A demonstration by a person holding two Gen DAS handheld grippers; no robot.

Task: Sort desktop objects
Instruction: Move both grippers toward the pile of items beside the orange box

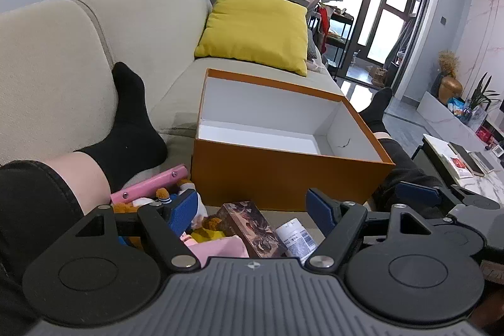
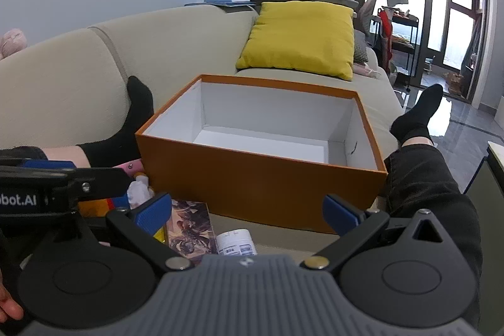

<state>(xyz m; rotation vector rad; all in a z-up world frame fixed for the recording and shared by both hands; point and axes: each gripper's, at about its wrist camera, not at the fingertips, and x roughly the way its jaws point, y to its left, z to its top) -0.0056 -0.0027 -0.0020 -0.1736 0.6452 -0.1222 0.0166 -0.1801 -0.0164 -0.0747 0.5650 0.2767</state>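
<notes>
Both jaws apart, nothing held. Left gripper (image 1: pixel 253 207) hovers above patterned carton (image 1: pixel 252 229), white bottle (image 1: pixel 296 236) beside it. Close squarely across carton's narrow sides, then lift into empty orange box (image 1: pixel 283 175) ahead. Right gripper (image 2: pixel 249 211) idle.

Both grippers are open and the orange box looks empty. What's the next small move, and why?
Probably lower the left gripper onto the patterned carton lying between its open fingers. The orange box just beyond holds nothing yet, and the right gripper is also open and empty, with the white bottle below it.
</notes>
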